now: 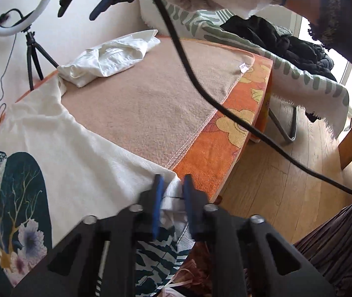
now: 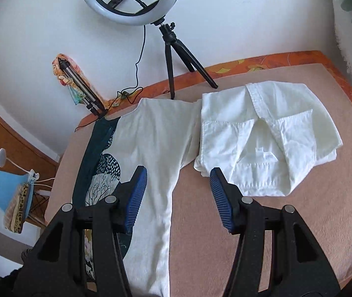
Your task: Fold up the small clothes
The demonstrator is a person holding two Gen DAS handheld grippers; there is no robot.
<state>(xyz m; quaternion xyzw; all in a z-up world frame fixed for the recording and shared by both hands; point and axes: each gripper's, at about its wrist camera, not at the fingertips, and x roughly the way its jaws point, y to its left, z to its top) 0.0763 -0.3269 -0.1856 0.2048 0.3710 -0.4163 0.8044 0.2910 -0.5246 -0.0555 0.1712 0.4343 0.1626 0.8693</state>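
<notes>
Left hand-held gripper (image 1: 171,185) pinching corner of printed shirt (image 1: 59,148); right hand-held gripper (image 2: 178,180) wide open over it, beside folded white shirt (image 2: 267,136).

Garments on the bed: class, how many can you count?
2: a printed white T-shirt lying flat at left, its corner pinched by the left gripper; a folded white shirt at right. Others may lie outside view.

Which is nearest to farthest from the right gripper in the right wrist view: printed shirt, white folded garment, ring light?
From the right gripper:
1. printed shirt, directly under the open jaws.
2. white folded garment, ahead to the right.
3. ring light, farthest, by the wall.
</notes>
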